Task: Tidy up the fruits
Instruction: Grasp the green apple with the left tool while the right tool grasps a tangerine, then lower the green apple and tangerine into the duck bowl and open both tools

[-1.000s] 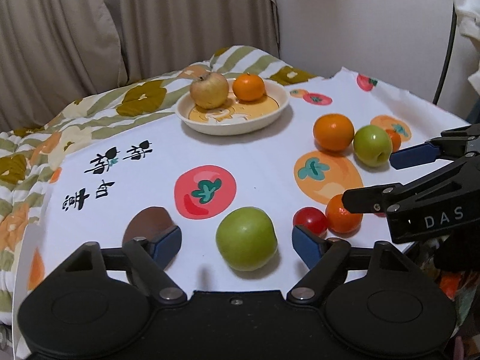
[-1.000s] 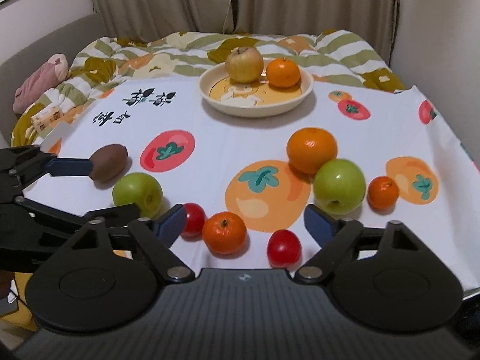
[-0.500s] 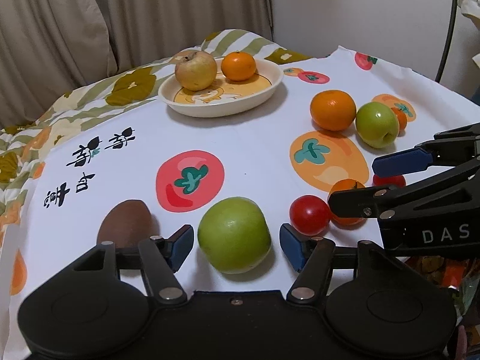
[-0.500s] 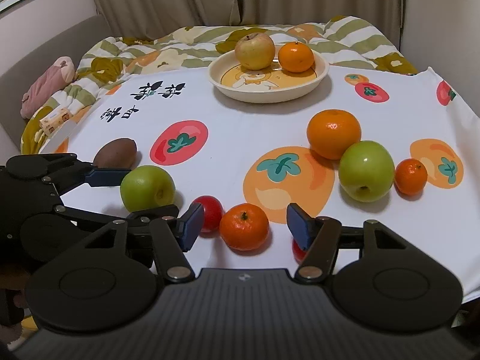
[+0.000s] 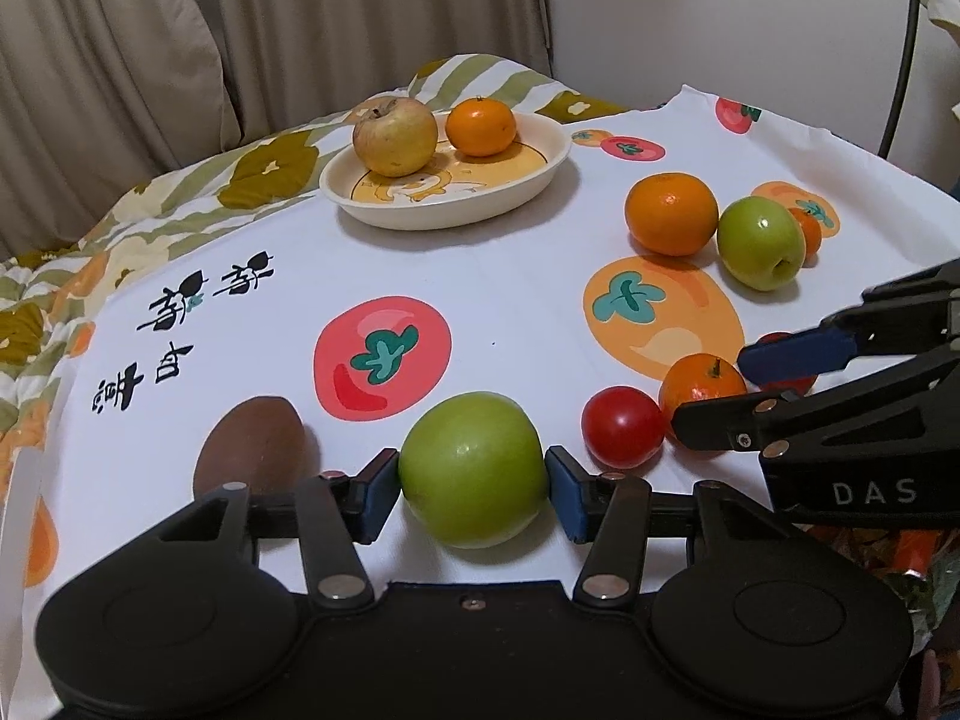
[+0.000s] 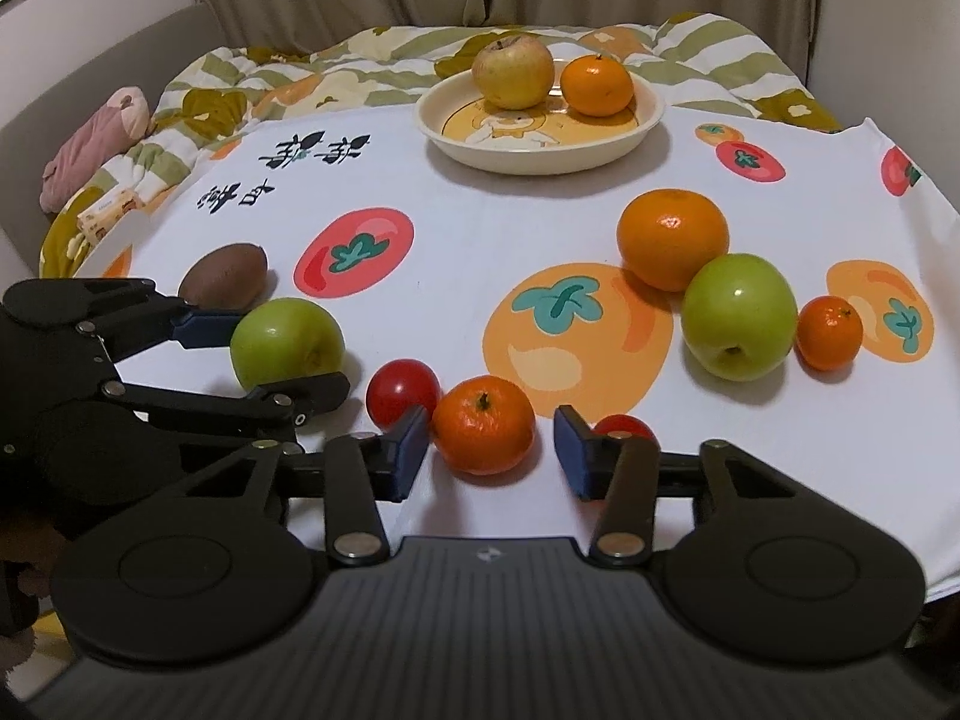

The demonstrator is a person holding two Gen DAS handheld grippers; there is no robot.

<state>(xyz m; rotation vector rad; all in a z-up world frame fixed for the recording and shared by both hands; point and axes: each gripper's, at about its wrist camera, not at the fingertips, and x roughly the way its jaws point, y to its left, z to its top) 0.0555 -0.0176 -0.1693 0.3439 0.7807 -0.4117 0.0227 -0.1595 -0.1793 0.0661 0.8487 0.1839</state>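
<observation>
In the left wrist view a green apple (image 5: pixel 474 468) rests on the printed cloth between the blue pads of my left gripper (image 5: pixel 474 495). The jaws are closing and both pads touch the apple's sides. In the right wrist view a small mandarin (image 6: pixel 483 426) lies between the jaws of my right gripper (image 6: pixel 492 450). These are closing too: the left pad is at the peel, while a narrow gap remains at the right pad. A cream plate (image 6: pixel 651 114) at the back holds a yellow apple (image 6: pixel 513 72) and a mandarin (image 6: pixel 597 84).
Loose on the cloth are a big orange (image 6: pixel 672 237), a second green apple (image 6: pixel 738 315), a tiny mandarin (image 6: pixel 828 333), two cherry tomatoes (image 6: pixel 402 390) (image 6: pixel 624 423) and a brown oval fruit (image 6: pixel 225 276). A quilt and curtains lie behind; the cloth's front edge is close.
Both pairs of jaws have narrowed from wide open. The left pair came in onto the green apple, and the right pair drew in around the small mandarin. Neither fruit has moved.
</observation>
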